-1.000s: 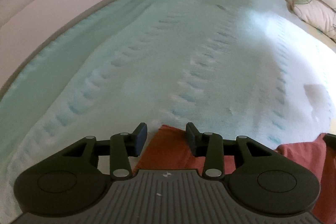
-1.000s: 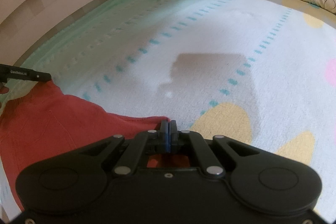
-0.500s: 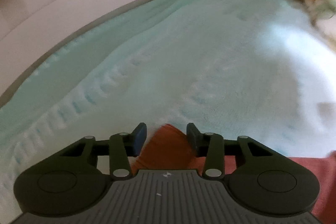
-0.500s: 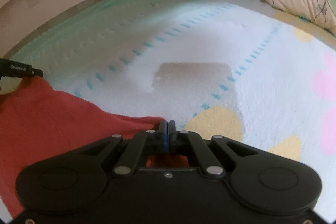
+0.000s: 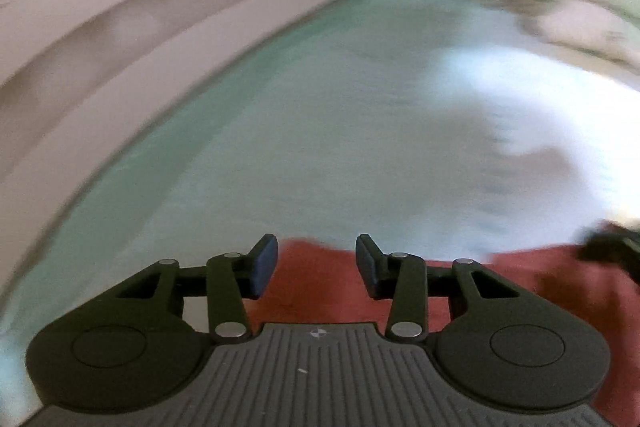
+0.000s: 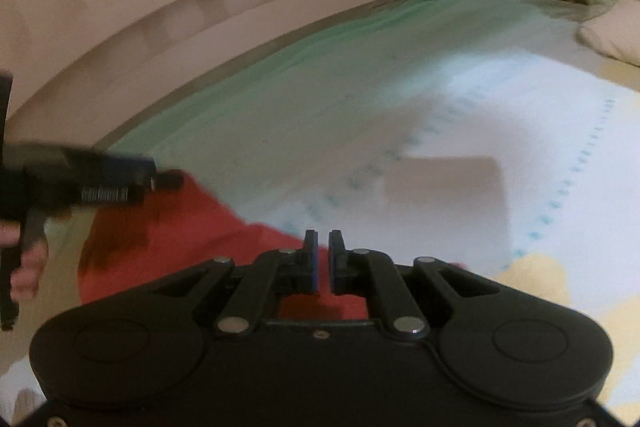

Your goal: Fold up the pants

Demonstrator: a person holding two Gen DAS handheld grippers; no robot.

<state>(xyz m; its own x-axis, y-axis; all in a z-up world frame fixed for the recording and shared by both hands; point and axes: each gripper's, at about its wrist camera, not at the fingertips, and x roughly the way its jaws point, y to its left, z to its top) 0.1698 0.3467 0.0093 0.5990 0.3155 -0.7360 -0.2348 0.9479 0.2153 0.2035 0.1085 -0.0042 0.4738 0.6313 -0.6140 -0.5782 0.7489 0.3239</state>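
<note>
Red cloth, the pants (image 6: pixel 192 227), lies flat on the bed (image 6: pixel 400 115), under and just ahead of both tools. The left gripper (image 5: pixel 316 261) has its jaws spread, touching nothing. The right gripper (image 6: pixel 323 259) has just been opening its jaws, and a narrow gap shows with no cloth in it. This looks like the release after one fold; the next move calls for finding a fresh edge to pinch.
</note>
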